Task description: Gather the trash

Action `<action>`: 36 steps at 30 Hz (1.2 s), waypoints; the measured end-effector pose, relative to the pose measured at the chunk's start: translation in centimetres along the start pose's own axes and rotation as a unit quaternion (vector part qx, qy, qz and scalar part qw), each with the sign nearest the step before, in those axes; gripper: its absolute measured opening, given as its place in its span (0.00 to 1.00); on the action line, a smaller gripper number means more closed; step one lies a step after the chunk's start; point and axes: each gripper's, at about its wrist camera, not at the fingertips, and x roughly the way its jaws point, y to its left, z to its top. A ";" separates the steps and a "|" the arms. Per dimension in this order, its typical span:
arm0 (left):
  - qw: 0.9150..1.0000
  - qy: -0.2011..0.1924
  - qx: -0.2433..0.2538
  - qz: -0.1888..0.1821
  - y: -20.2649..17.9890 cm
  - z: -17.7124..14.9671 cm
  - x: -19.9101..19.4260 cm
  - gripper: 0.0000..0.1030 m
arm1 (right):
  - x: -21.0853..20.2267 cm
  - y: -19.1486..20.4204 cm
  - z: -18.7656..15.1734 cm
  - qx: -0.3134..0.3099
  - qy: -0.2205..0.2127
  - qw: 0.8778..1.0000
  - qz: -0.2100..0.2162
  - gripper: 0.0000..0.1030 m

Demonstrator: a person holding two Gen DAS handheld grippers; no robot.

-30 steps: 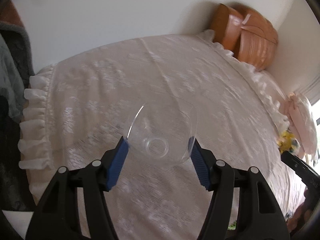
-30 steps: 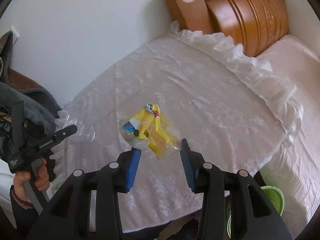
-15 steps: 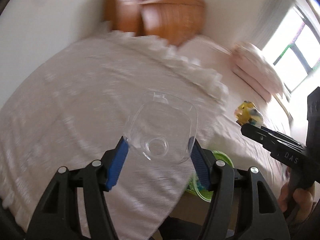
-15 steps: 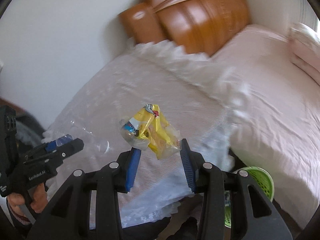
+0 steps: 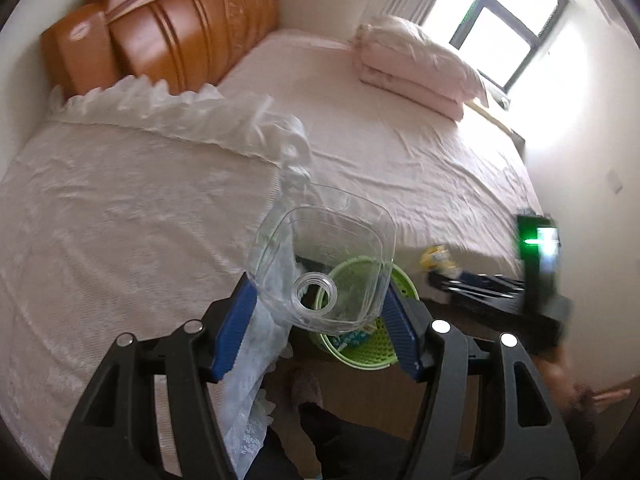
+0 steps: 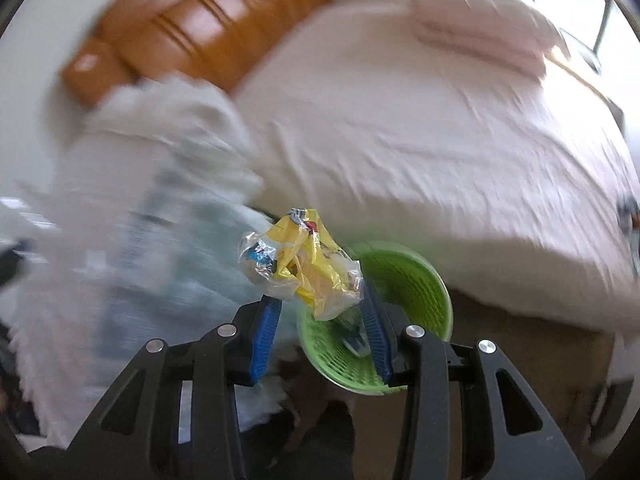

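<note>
My left claw (image 5: 320,312) is clamped on a clear plastic bottle (image 5: 324,268). My right claw (image 6: 318,320) squeezes a yellow wrapper (image 6: 304,264). Both hang over the green basket (image 6: 420,280).

A home bedroom: a bed (image 5: 400,152) with carved wooden headboard (image 5: 180,28), folded pink quilt (image 5: 416,64), lace-covered table (image 5: 120,220), and a bright window (image 5: 508,20).
</note>
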 end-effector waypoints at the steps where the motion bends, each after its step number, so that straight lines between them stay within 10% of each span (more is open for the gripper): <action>1: 1.000 0.004 0.003 0.001 -0.2 0.0 0.3 0.58 | 2.1 -1.2 -0.1 0.012 0.019 1.000 -0.004 0.41; 5: 1.000 0.023 0.014 0.006 -1.4 0.3 1.5 0.58 | 7.2 -4.0 -0.4 0.050 0.068 0.996 -0.007 0.70; 13: 0.998 0.042 0.050 0.009 -4.6 0.6 3.7 0.58 | 7.1 -7.9 -0.8 0.110 0.072 0.991 0.034 0.94; 31: 0.974 0.168 0.141 -0.052 -15.1 0.6 16.4 0.59 | -1.9 -16.1 -0.6 0.185 0.017 0.982 -0.019 0.97; 36: 0.960 0.229 0.155 -0.036 -16.5 -1.2 21.4 0.78 | -3.2 -18.3 -1.2 0.205 0.015 0.979 -0.018 0.98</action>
